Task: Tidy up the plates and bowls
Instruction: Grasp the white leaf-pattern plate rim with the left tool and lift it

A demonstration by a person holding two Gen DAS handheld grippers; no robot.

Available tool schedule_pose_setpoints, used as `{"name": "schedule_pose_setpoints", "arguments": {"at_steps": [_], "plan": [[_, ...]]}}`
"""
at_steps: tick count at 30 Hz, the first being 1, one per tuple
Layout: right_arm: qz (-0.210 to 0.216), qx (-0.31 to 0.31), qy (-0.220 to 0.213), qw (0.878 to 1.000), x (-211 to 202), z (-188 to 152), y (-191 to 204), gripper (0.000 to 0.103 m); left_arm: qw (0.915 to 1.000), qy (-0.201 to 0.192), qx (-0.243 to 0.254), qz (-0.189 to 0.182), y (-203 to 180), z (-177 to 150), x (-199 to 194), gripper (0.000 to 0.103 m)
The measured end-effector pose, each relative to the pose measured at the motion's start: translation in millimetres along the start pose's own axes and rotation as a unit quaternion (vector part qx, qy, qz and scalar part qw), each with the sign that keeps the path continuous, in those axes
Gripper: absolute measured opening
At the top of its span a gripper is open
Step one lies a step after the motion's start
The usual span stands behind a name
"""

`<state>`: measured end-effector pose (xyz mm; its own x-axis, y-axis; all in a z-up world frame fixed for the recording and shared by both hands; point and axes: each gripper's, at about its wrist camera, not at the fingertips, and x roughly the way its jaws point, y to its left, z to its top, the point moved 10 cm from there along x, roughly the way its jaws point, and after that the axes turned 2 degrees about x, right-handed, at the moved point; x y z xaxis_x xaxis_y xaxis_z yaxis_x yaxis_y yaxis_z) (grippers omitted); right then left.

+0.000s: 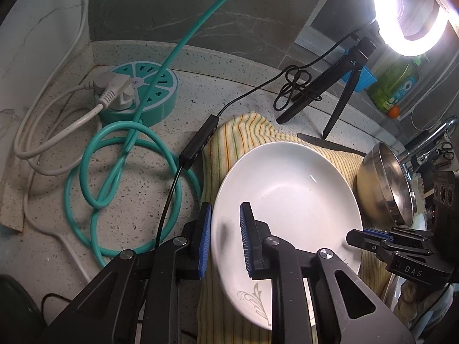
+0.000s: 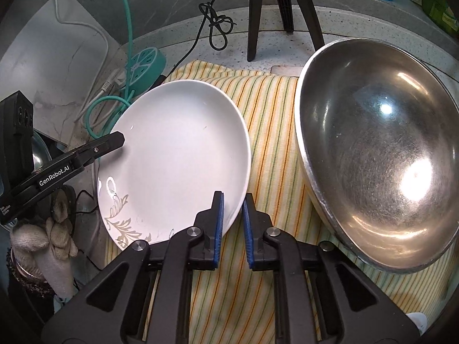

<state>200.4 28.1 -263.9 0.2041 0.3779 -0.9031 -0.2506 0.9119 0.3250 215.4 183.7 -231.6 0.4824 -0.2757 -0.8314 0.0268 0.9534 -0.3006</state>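
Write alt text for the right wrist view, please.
The right gripper is closed on the near rim of a white plate lying on a striped cloth, while the left gripper holds the opposite rim. A steel bowl sits tilted to the right.

Hidden and cut-off parts around the plate and bowl

The white plate has its near rim hidden behind the left gripper. The steel bowl is cut off at the right edge of the right wrist view. Both tripod legs run out the top edge there.
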Motion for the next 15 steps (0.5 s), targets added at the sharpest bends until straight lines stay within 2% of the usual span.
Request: {"name": "schedule_pose_setpoints", "arguments": {"at_steps": [8, 15], "plan": [[0.004, 0.001, 0.001, 1.0, -13.1, -13.3, 3.8, 0.013, 1.0, 0.001, -0.004, 0.001, -5.3, -9.7, -9.0, 0.018], [0.019, -0.001, -0.008, 1.0, -42.5, -34.1, 12.8, 0.013, 0.9998, -0.014, -0.01, -0.004, -15.0, -24.3, -38.5, 0.018]]}}
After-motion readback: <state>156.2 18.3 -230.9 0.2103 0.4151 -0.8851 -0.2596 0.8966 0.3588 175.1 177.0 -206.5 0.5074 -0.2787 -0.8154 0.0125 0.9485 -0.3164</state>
